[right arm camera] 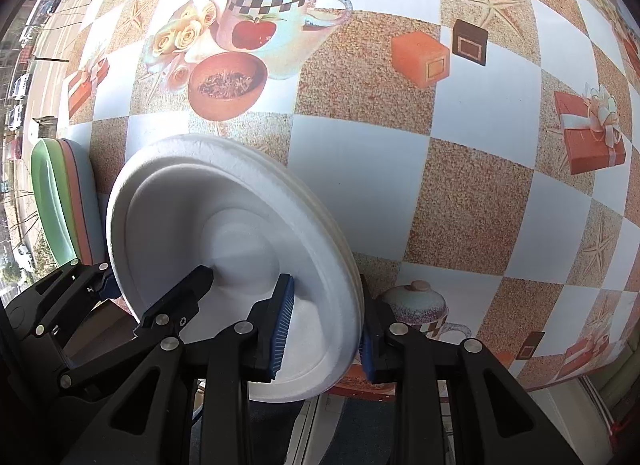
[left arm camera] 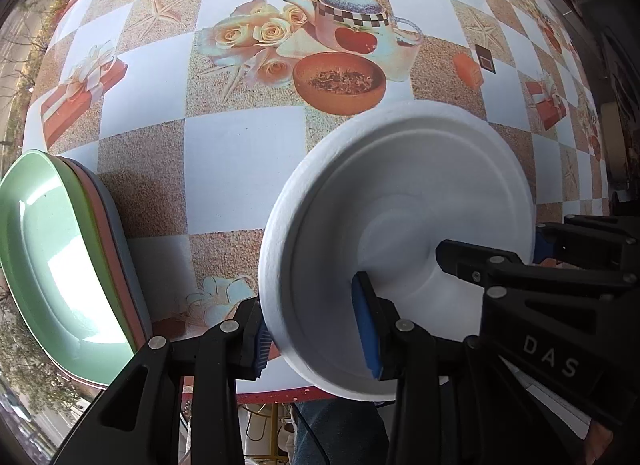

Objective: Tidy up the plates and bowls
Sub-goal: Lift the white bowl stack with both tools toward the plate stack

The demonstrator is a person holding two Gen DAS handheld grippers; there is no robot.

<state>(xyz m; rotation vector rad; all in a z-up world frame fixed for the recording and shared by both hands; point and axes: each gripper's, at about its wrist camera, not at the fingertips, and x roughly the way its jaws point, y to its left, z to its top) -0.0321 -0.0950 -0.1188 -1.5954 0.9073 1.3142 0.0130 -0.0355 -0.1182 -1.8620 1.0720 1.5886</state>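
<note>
A stack of white foam plates [left arm camera: 400,185] [right arm camera: 180,193] hangs tilted over the near edge of the table, held from both sides. My left gripper [left arm camera: 314,337] is shut on its left rim, one blue pad inside the dish and one under it. My right gripper [right arm camera: 324,339] is shut on the opposite rim in the same way. Each gripper shows in the other's view: the right gripper [left arm camera: 488,245] across the plate, the left gripper [right arm camera: 156,277] at the lower left. A stack of green, pink and grey-blue plates [left arm camera: 60,257] [right arm camera: 60,201] lies on the table to the left.
The table [left arm camera: 224,169] [right arm camera: 480,185] wears a checked cloth printed with teapots, roses, gift boxes and starfish. Its red-trimmed near edge [left arm camera: 280,397] runs just under the white plates. A person's trouser leg [left arm camera: 340,425] shows below that edge.
</note>
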